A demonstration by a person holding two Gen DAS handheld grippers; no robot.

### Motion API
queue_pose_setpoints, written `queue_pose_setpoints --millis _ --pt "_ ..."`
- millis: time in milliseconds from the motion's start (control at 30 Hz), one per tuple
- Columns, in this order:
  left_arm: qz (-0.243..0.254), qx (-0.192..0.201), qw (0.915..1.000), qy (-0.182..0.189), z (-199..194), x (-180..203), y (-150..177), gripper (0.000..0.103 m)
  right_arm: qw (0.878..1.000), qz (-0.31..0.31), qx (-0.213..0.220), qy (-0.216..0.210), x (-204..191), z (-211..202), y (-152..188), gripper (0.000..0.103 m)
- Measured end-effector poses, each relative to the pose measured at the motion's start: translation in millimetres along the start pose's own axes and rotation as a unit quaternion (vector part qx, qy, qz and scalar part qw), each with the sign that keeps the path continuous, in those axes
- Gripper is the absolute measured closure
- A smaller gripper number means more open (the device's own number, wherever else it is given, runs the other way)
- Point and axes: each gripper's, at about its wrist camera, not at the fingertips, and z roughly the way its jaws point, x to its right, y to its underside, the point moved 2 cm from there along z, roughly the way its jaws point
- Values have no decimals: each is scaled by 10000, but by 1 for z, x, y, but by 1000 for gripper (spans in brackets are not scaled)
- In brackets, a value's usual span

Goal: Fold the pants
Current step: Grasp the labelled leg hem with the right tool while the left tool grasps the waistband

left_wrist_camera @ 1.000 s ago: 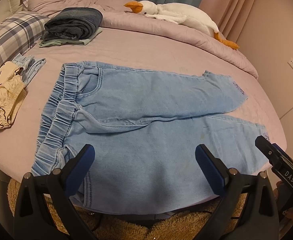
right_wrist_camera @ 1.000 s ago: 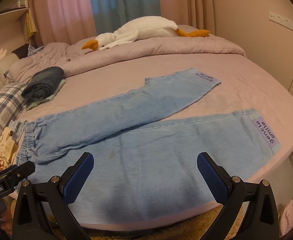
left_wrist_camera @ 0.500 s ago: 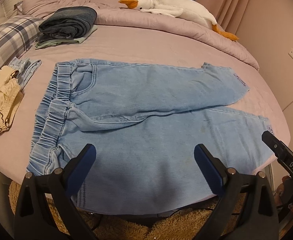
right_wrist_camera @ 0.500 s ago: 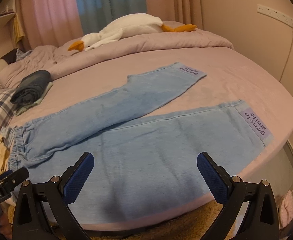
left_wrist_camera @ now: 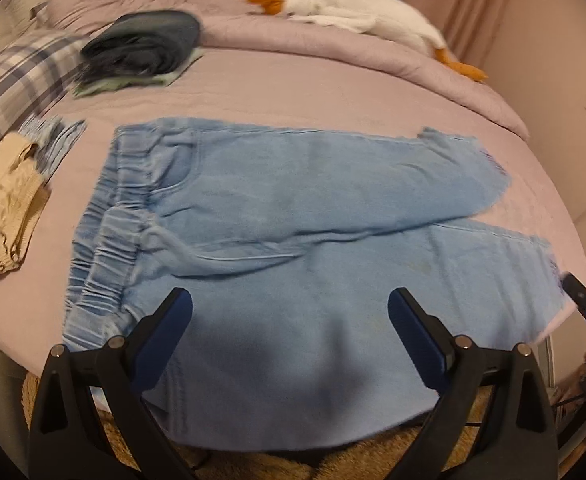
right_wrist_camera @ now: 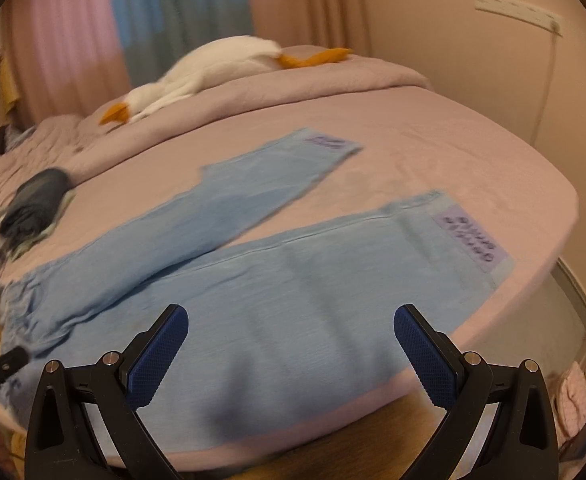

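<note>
Fingers of the left gripper (left_wrist_camera: 289, 308) are spread wide at the lower part of the frame, holding nothing, above the near leg of the light blue pants (left_wrist_camera: 313, 216). The right gripper (right_wrist_camera: 291, 322) is spread the same way, also holding nothing. These pants lie flat across the pink bed (right_wrist_camera: 473, 152), waistband at left, and a plush goose (left_wrist_camera: 357, 0) rests at the top.

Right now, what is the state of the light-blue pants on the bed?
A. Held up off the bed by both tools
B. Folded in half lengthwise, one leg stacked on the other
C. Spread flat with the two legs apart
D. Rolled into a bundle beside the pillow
C: the pants lie flat on the bed, legs splayed, both tools open and empty above them.
</note>
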Motion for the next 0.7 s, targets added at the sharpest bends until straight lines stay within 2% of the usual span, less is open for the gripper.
queue_pose_setpoints --millis 33,100,133,167,200,267,367,400,433,500,567,600,633,700 --pt "-85 -43 9999 -64 5 -7 -2 8 9998 142 -29 169 16 6 -3 0" --pt "33 -40 10000 -83 16 -14 -3 30 9972 472 -139 564 50 20 -9 0" --pt "215 -17 9997 -128 20 -15 -3 34 9956 607 -175 693 68 27 -11 1" --pt "305 -55 9992 -243 27 -19 -2 40 9939 733 -222 794 88 36 -15 7" --pt "263 -155 9990 -338 33 -24 -1 49 9920 834 -275 903 104 43 -18 10" --pt "-88 -473 9984 -304 48 -41 2 57 9849 1084 -440 1274 138 60 -26 14" --pt "-327 -427 9972 -527 48 -65 4 80 9773 1289 -622 1565 170 76 -31 15" --pt "-357 -407 9958 -734 46 -73 4 80 9764 1336 -651 1565 177 80 -32 15" --pt "-443 -397 9953 -759 44 -79 4 81 9765 1362 -704 1518 181 86 -32 16" --pt "-763 -462 9949 -480 43 -94 6 86 9782 1430 -841 1252 185 97 -31 34" --pt "-883 -480 9938 -473 40 -105 8 95 9794 1505 -786 1097 183 94 -30 51" --pt "-894 -498 9934 -520 37 -106 10 98 9818 1354 -714 1125 179 89 -32 65" --pt "-925 -506 9931 -507 35 -109 11 98 9830 1200 -559 1272 173 83 -38 90" --pt "-1007 -524 9926 -439 30 -115 13 99 9829 1252 -235 1331 170 68 -48 90"
